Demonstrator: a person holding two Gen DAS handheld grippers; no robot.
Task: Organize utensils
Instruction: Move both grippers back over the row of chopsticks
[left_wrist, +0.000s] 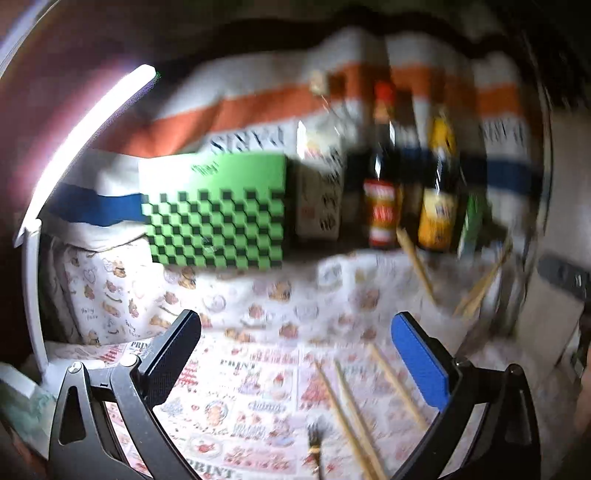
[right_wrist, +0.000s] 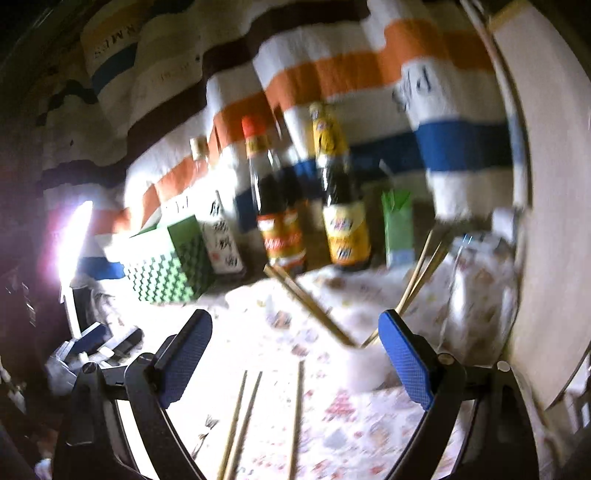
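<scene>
Both grippers (left_wrist: 295, 354) (right_wrist: 295, 354) wide open, empty

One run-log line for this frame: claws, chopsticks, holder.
left claw: open, empty | right claw: open, empty | loose chopsticks: flat on tablecloth | holder: some chopsticks in

You have three loose chopsticks (right_wrist: 255, 417) lying flat on the printed tablecloth (right_wrist: 369, 424) at its near edge. Further chopsticks stand in a clear holder (right_wrist: 364, 367); blur hides their number. Along the far edge stand two dark sauce bottles (right_wrist: 277, 214), one green checkered box (right_wrist: 166, 262) and one small green carton (right_wrist: 398, 229).
</scene>
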